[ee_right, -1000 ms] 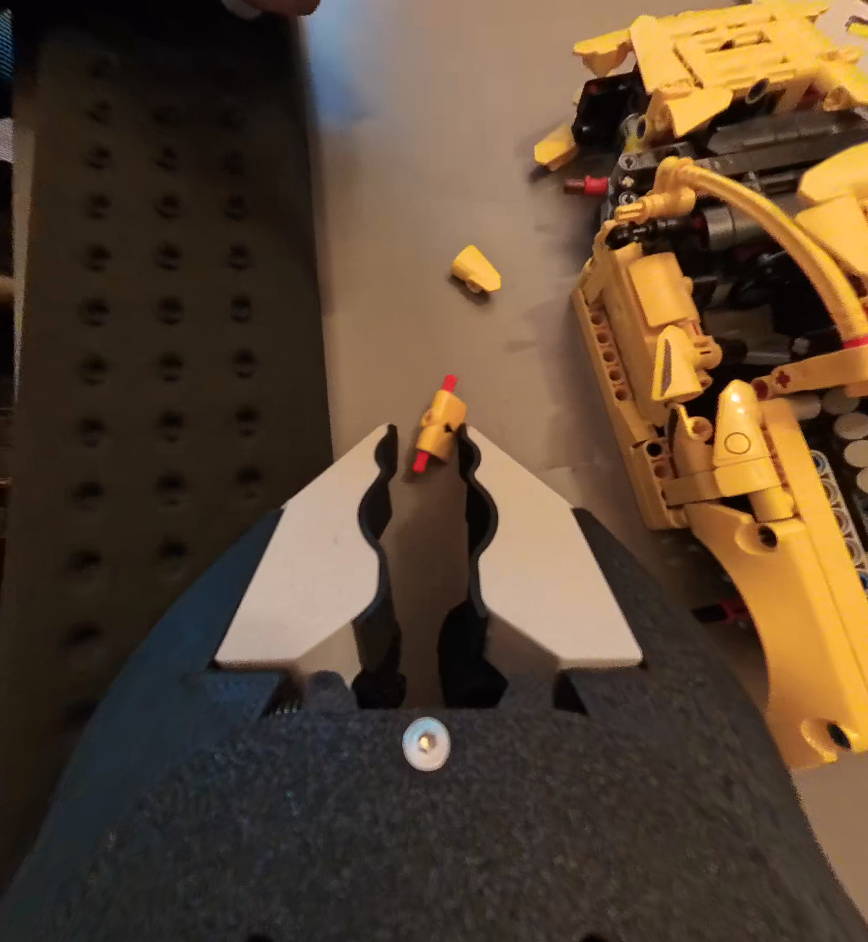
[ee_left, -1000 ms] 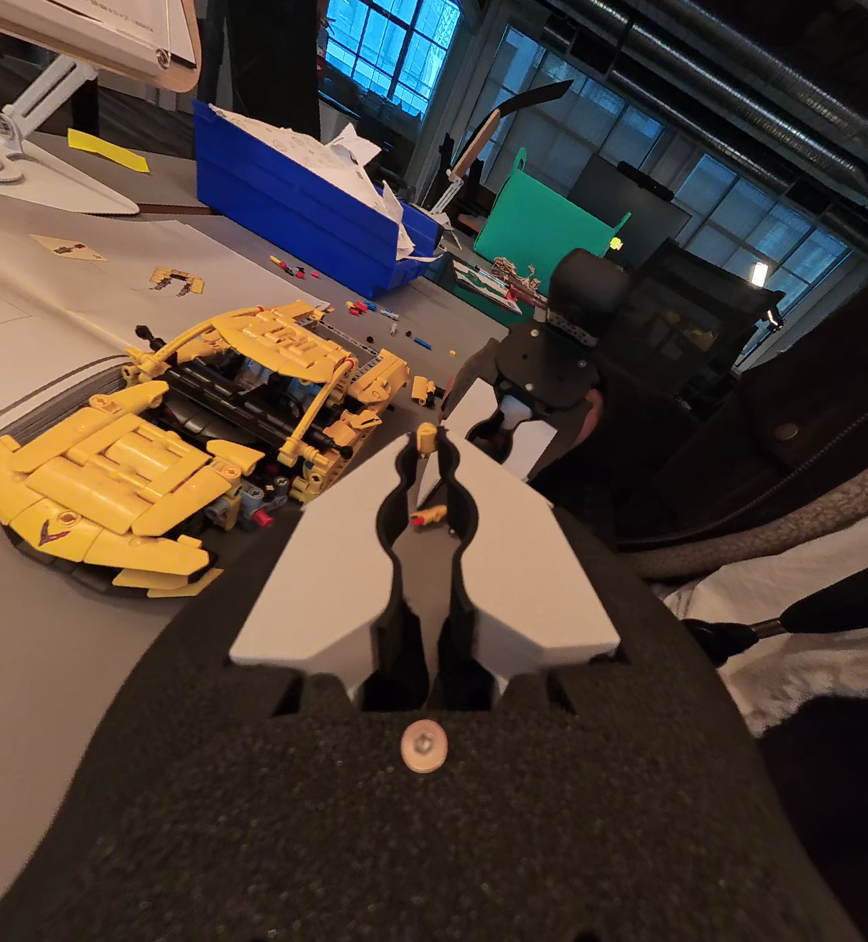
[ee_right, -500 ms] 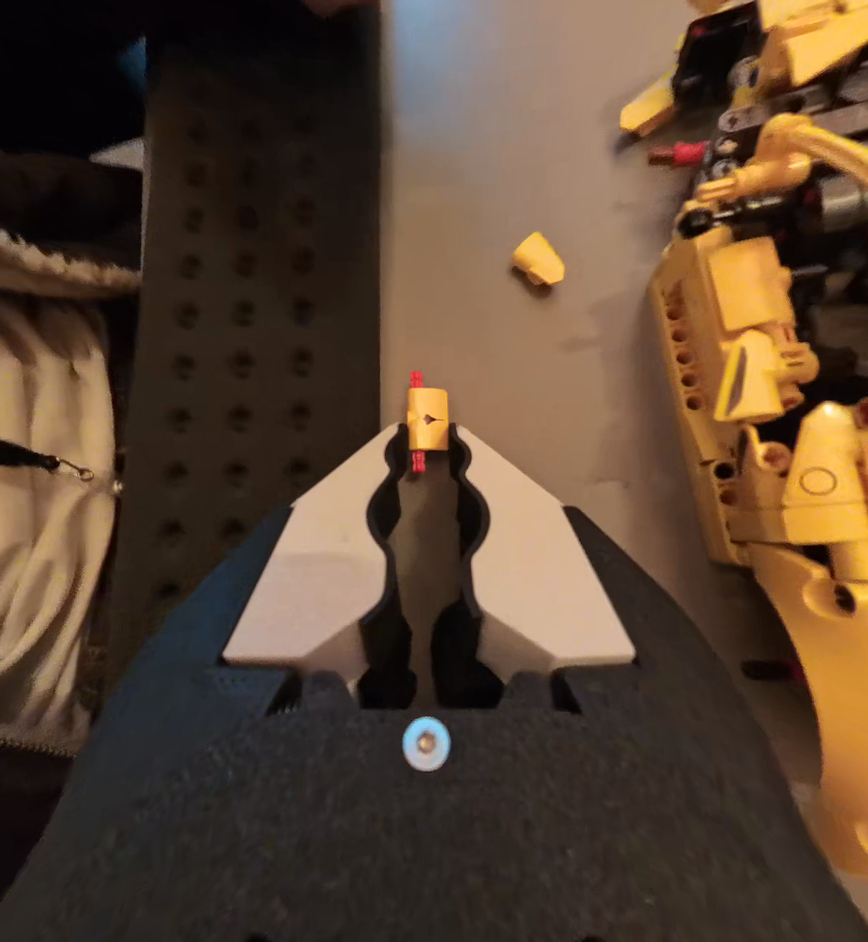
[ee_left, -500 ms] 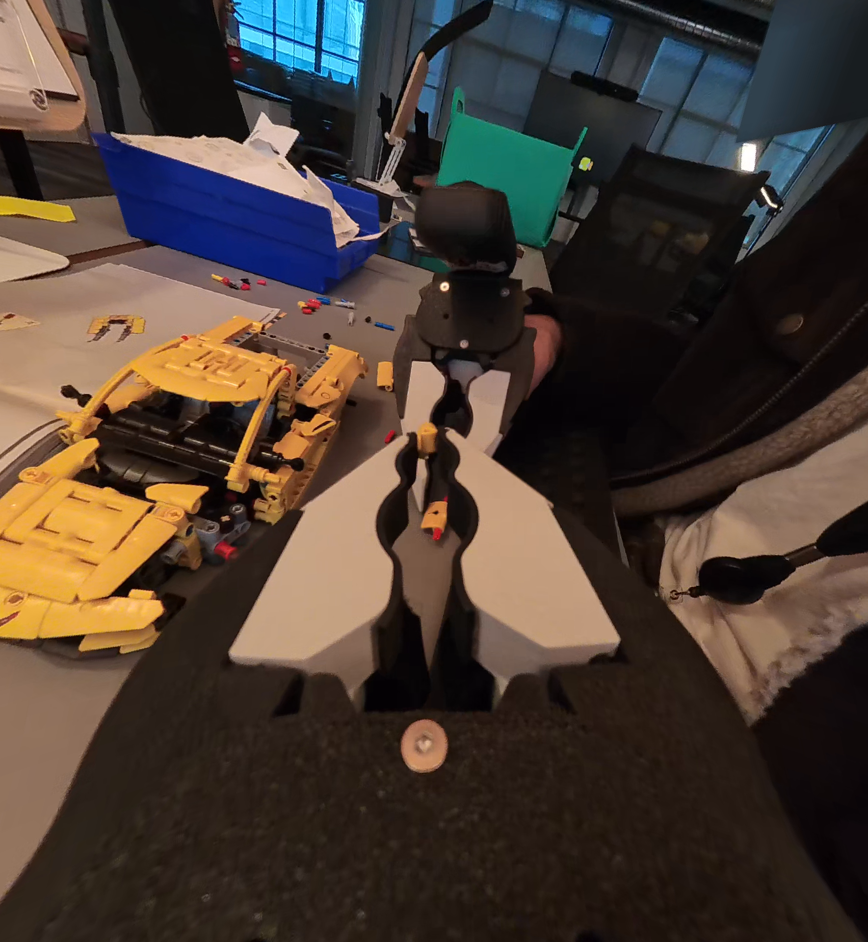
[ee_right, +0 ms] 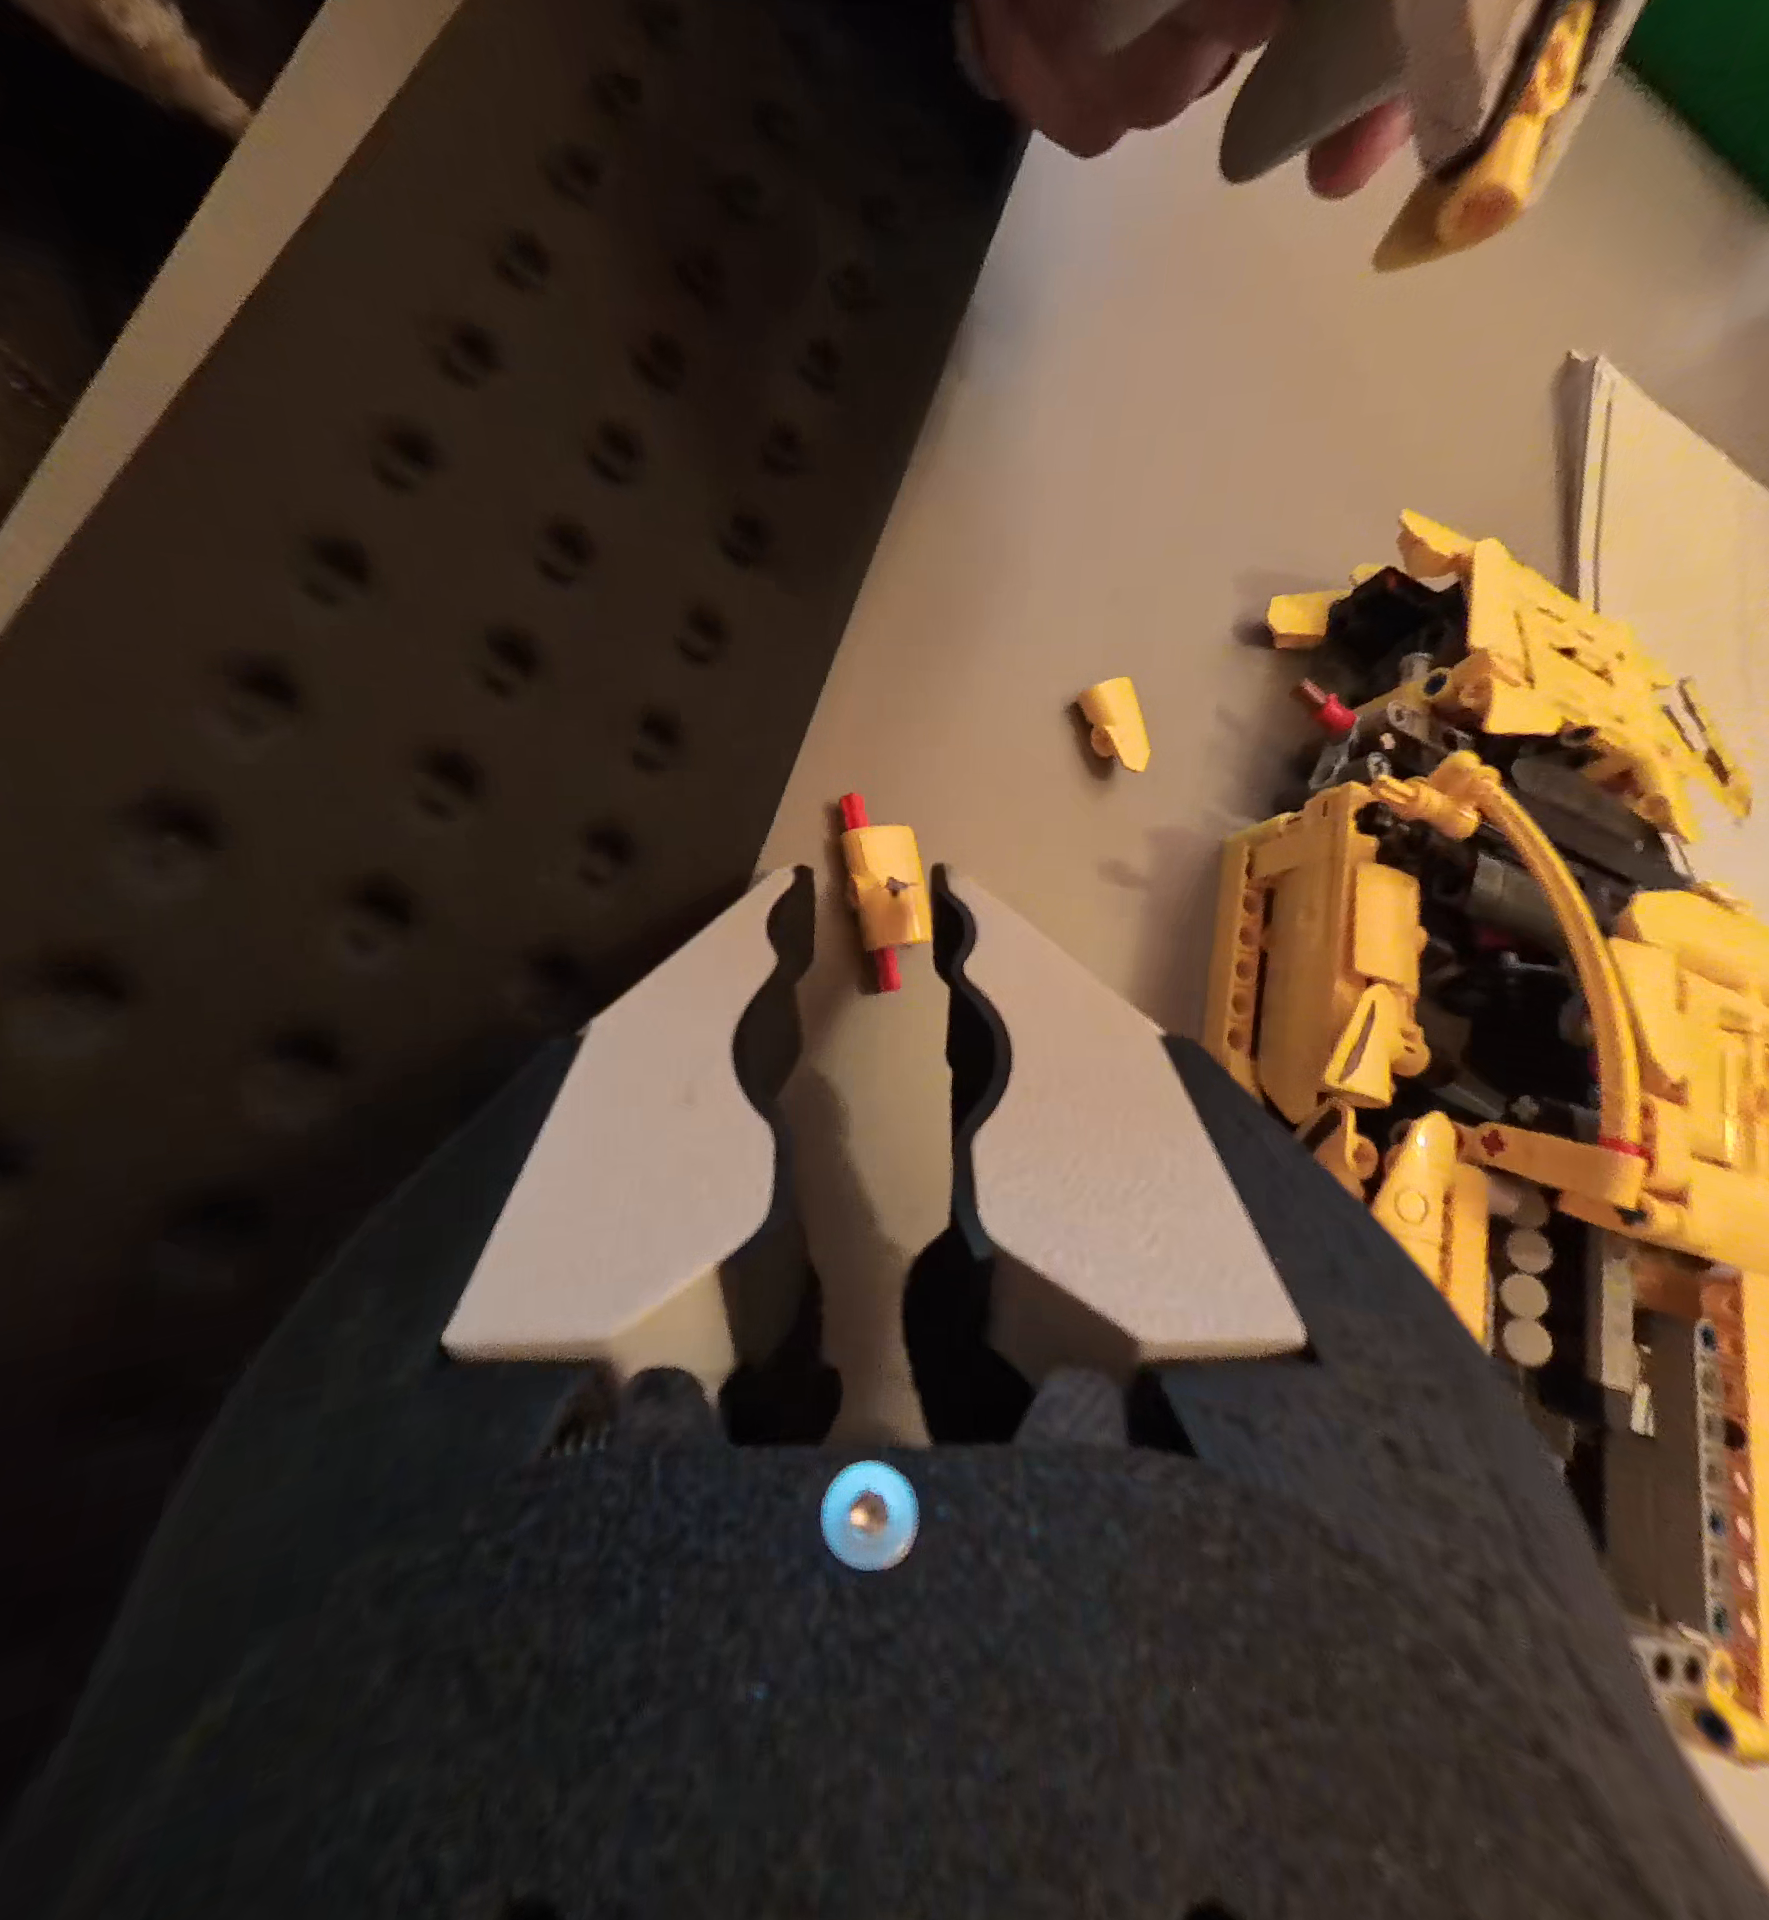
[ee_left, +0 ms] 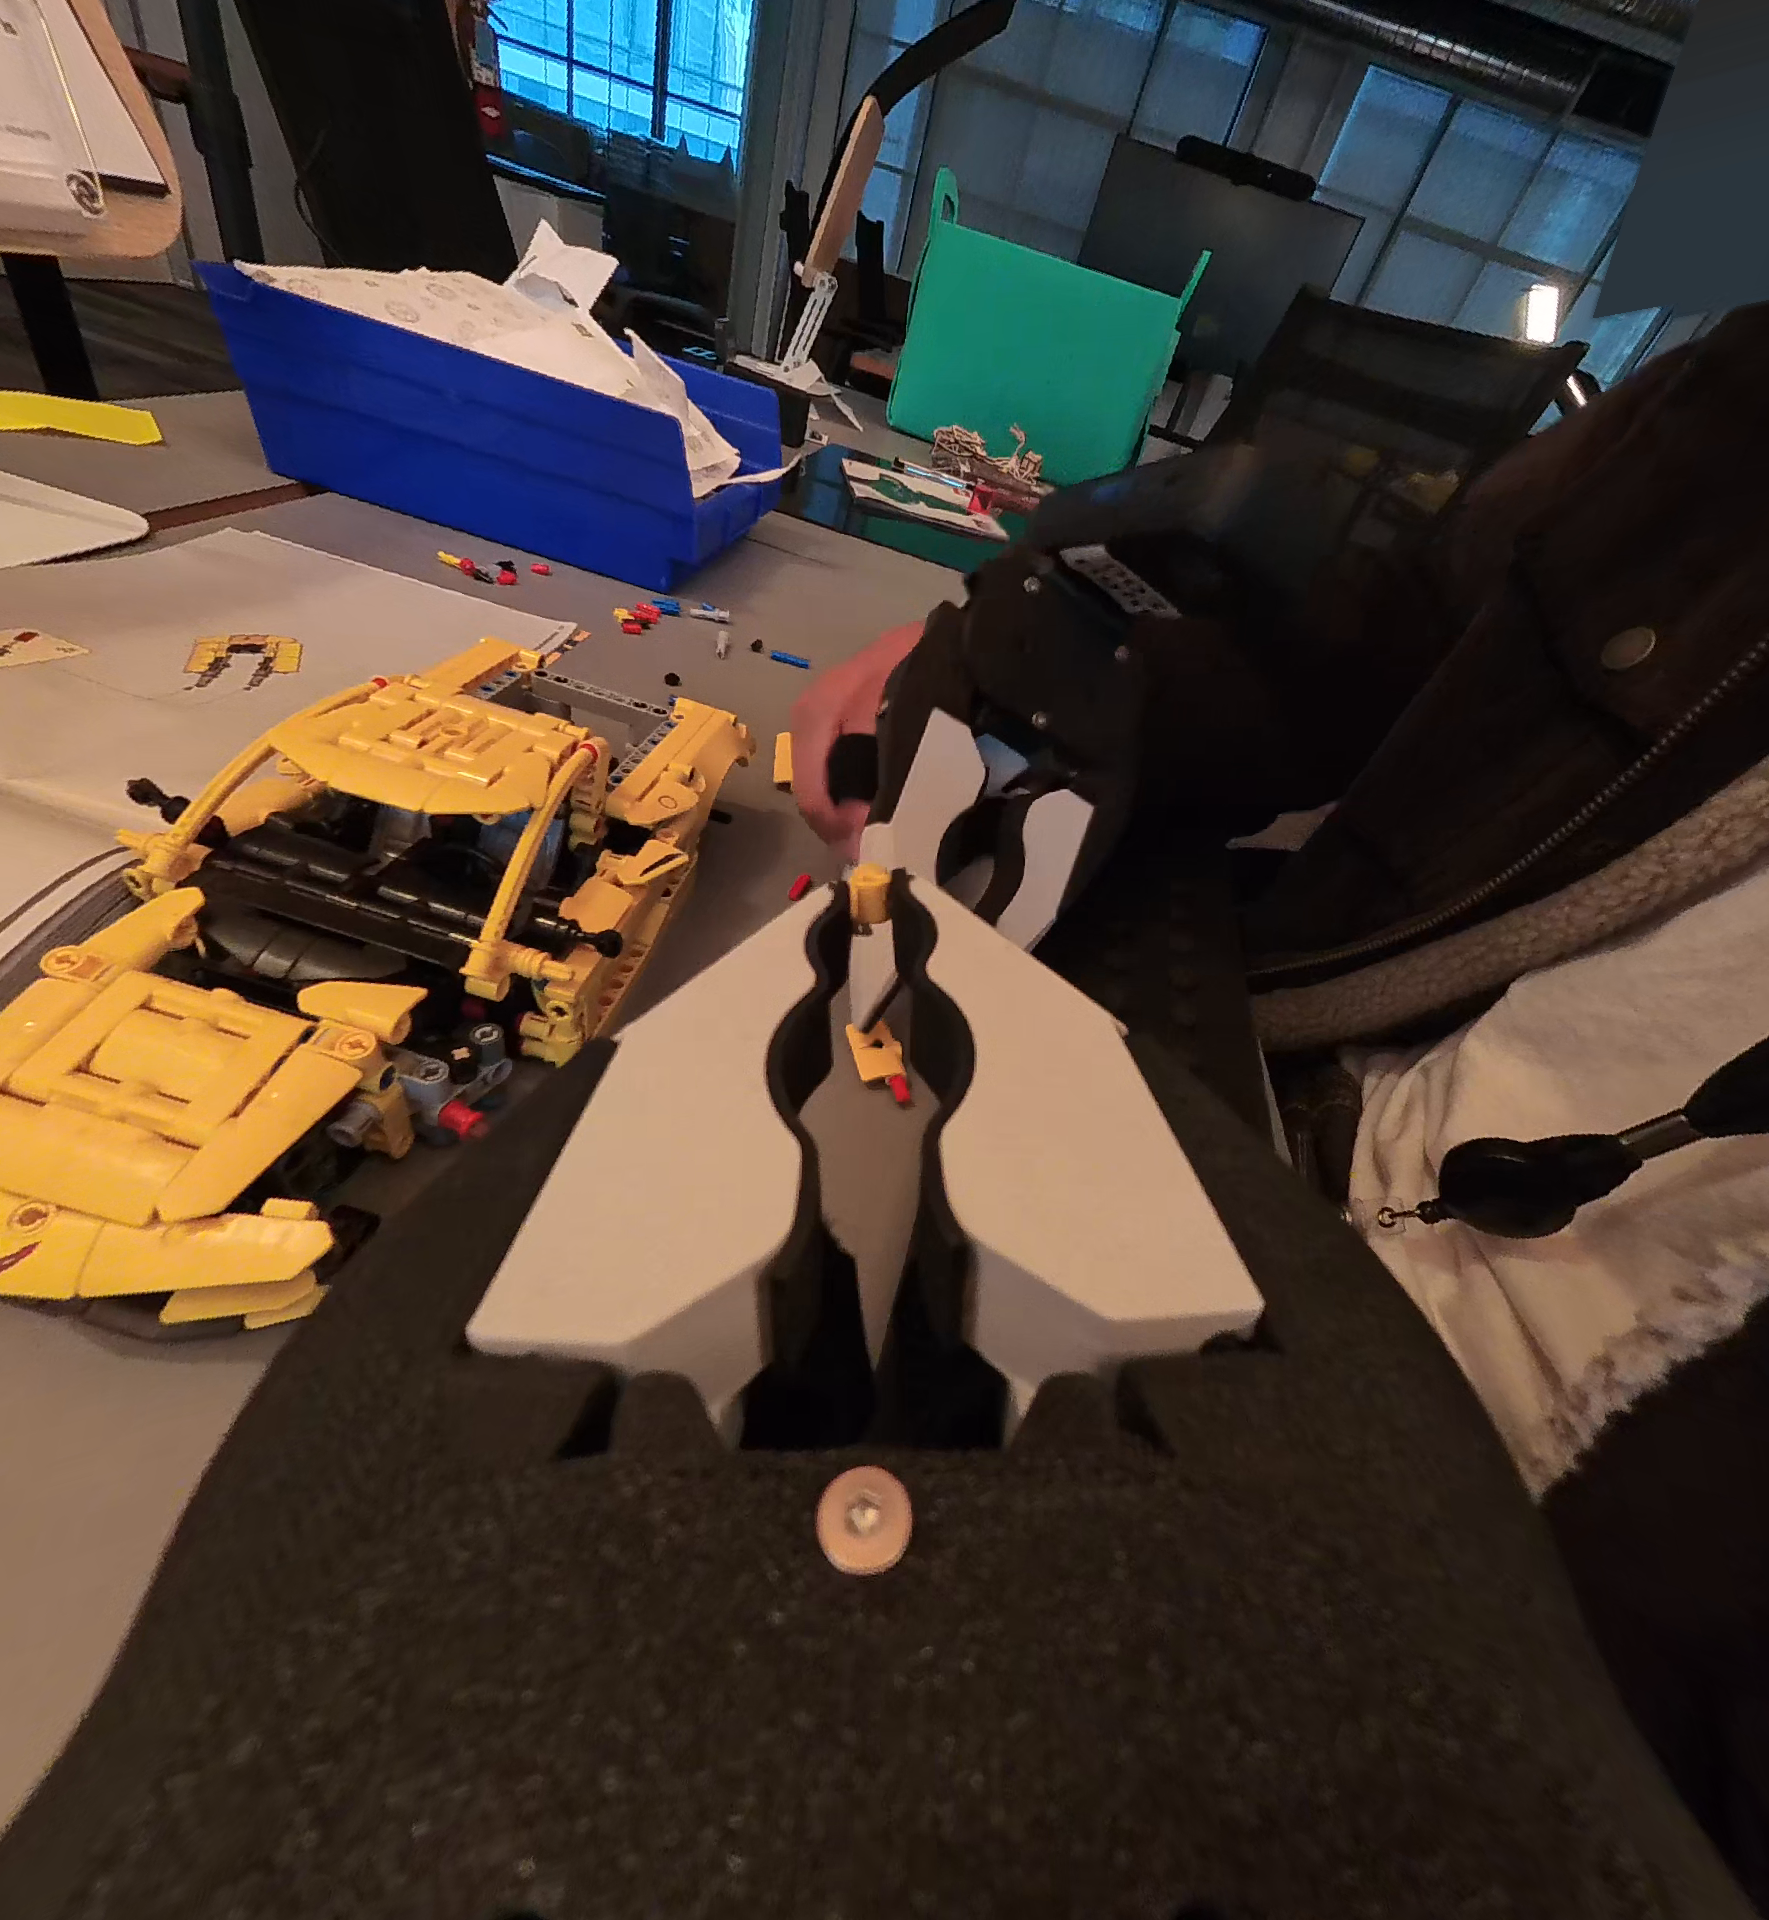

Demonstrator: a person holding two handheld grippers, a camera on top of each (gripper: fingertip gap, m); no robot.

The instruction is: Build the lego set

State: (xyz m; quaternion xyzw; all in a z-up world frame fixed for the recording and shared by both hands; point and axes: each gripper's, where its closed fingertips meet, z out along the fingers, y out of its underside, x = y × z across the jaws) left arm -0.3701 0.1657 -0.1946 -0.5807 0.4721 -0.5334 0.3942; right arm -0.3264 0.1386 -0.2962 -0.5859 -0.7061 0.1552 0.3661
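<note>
Though partly built, yellow car [ee_left: 340, 935] lacks wheels.

cars: 1 [ee_left: 329, 966], left of left tongs | blue bins: 1 [ee_left: 485, 436], beyond | green bags: 1 [ee_left: 1036, 343] | loose yellow pieces at right tongs: 2 [ee_right: 885, 894] [ee_right: 1117, 722]

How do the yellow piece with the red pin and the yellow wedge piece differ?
The pinned piece is barrel-shaped with a red pin through it; the wedge piece tapers, with none. The pinned piece lies between the right gripper's fingertips; the wedge piece lies apart, nearer the car. Both are yellow.
</note>
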